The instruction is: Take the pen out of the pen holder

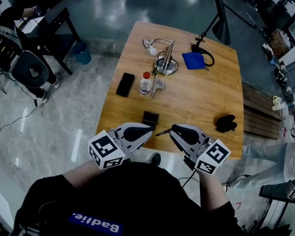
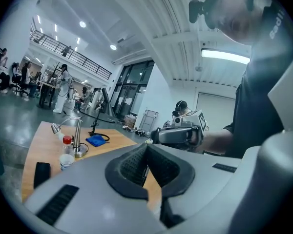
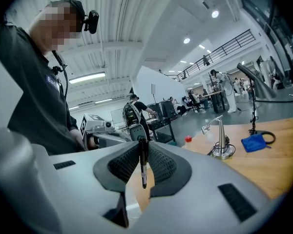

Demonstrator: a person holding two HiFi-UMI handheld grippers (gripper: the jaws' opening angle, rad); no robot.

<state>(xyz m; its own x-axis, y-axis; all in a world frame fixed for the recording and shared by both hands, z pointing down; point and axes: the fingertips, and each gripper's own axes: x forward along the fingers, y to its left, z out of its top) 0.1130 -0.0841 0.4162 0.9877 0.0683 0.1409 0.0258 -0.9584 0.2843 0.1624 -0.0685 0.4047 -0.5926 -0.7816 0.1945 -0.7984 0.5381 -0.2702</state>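
Note:
My right gripper (image 1: pixel 171 131) hangs over the near table edge, shut on a thin dark pen (image 1: pixel 162 132). In the right gripper view the pen (image 3: pixel 143 168) stands upright between the ribbed pads, its tip pointing down. The black pen holder (image 1: pixel 150 118) sits on the wooden table (image 1: pixel 196 102) just beyond both grippers. My left gripper (image 1: pixel 149 130) is beside the right one, tips close together; in the left gripper view its pads (image 2: pixel 135 165) meet with nothing between them. The right gripper (image 2: pixel 178 136) shows across from it.
Farther back stand a metal desk lamp (image 1: pixel 165 58), a red-capped bottle (image 1: pixel 145 83), a black phone (image 1: pixel 125 84) and a blue cloth (image 1: pixel 193 60). A black lump (image 1: pixel 226 123) lies at the right. Chairs (image 1: pixel 29 68) stand on the floor to the left.

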